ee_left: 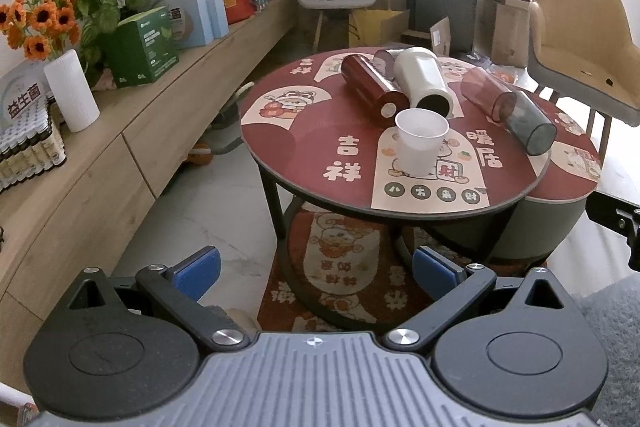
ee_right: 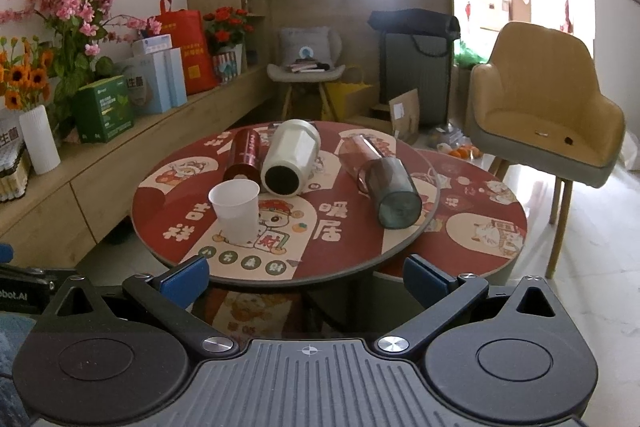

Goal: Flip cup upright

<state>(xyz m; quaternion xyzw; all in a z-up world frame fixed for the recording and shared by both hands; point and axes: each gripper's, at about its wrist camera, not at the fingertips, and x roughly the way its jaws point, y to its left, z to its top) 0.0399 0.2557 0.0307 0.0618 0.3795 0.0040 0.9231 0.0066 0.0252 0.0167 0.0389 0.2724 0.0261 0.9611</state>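
A white plastic cup [ee_left: 420, 141] stands upright, mouth up, on the round red table [ee_left: 304, 155]; it also shows in the right wrist view [ee_right: 236, 211]. Behind it lie several cups on their sides: a dark red one [ee_left: 372, 89], a white one [ee_left: 424, 81], a clear reddish one [ee_left: 486, 93] and a grey one [ee_left: 528, 125]. The same cups show in the right wrist view: red [ee_right: 244, 157], white [ee_right: 290, 157], reddish [ee_right: 360, 153], grey [ee_right: 394, 197]. My left gripper [ee_left: 316, 273] and right gripper [ee_right: 306, 281] are both open, empty and well short of the table.
A long wooden sideboard [ee_left: 132, 135] with boxes, flowers and a white vase [ee_left: 72, 91] runs along the left. A second lower round table [ee_right: 480, 211] overlaps at the right. A yellow armchair [ee_right: 544, 99] stands at the right. A patterned rug [ee_left: 340, 283] lies beneath.
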